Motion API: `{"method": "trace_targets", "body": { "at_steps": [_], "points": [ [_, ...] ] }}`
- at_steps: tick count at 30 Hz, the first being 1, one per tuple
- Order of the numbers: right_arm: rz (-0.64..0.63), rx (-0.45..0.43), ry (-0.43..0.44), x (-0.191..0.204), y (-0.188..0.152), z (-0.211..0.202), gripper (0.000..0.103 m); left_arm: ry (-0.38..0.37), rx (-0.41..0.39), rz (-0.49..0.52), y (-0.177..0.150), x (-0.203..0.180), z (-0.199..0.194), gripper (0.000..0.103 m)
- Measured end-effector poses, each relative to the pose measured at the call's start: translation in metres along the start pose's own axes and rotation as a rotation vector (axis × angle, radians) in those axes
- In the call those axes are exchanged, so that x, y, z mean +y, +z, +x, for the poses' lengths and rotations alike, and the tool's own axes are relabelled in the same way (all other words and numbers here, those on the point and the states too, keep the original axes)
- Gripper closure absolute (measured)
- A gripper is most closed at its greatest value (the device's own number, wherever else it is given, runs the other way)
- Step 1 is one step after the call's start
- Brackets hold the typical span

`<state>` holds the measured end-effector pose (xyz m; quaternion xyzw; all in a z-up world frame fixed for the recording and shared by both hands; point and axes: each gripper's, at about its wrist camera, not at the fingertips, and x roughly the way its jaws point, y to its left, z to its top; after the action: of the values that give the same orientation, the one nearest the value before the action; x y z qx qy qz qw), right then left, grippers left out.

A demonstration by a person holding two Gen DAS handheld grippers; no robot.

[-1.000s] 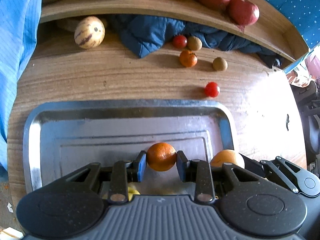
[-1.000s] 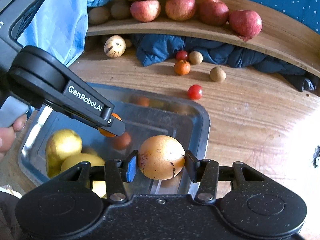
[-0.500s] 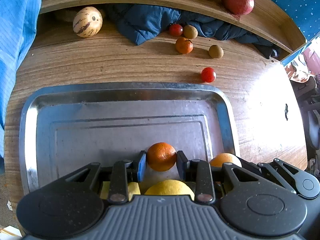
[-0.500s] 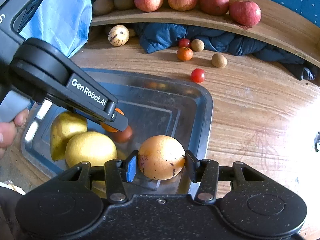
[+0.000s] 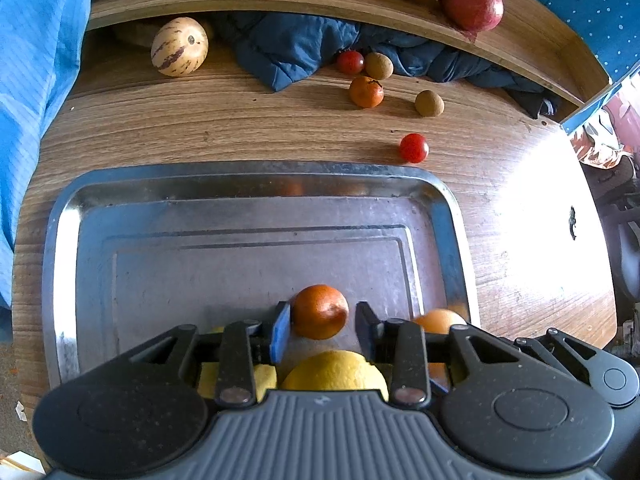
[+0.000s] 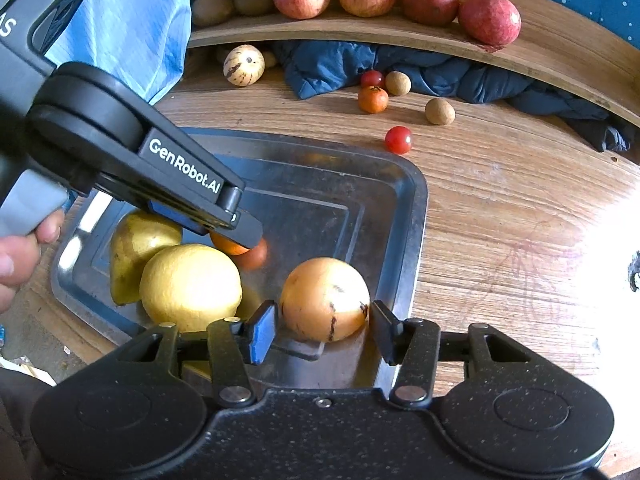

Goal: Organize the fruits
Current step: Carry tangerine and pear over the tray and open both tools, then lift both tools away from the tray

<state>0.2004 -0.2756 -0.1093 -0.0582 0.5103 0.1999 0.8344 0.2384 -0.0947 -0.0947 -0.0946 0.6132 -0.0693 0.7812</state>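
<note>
Fruits, sorted and unsorted, on a wooden table (image 5: pixel 240 128) with a metal tray (image 5: pixel 64 264).

Left gripper (image 5: pixel 320 326): jaws parted a little, a gap showing on the right side of the small orange mandarin (image 5: pixel 319 311) between them; the fruit sat low over the tray floor, and contact with the floor could not be confirmed.

Right gripper (image 6: pixel 322 326): jaws spread wider than the pale orange fruit (image 6: pixel 325 298) between them, gaps on both sides; fruit resting in the tray's near right corner.

In tray, left portion: a lemon (image 6: pixel 190 286) touching a yellow pear (image 6: pixel 140 248) behind it.

On table beyond the tray: one cherry tomato (image 5: pixel 413 147) just past the far rim; farther back a second mandarin (image 5: pixel 366 91), a second tomato (image 5: pixel 349 61) and two brown round fruits (image 5: pixel 429 103), loosely grouped by a dark blue cloth (image 5: pixel 296 48); a striped cream melon (image 5: pixel 179 46) to the left, well apart.

On shelf (image 6: pixel 400 28) above: four red apples (image 6: pixel 490 20) in a row.

A hand (image 6: pixel 20 256) gripped the left tool's handle.
</note>
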Motion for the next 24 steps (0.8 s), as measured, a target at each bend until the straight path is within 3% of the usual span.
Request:
{"method": "trace_targets", "body": {
  "at_steps": [11,16,24],
  "points": [
    [-0.022,-0.053,0.015,0.002,-0.005,-0.018,0.027,0.011,-0.063,-0.004,-0.009,-0.003,-0.028,0.040],
    [-0.037,-0.074,0.039,0.005,-0.009,-0.027,0.021,0.041,-0.101,-0.023,-0.019,0.001,-0.045,0.023],
    [-0.057,-0.100,0.088,0.013,-0.014,-0.039,0.010,0.103,-0.102,-0.062,-0.048,0.018,-0.069,0.013]
  ]
}}
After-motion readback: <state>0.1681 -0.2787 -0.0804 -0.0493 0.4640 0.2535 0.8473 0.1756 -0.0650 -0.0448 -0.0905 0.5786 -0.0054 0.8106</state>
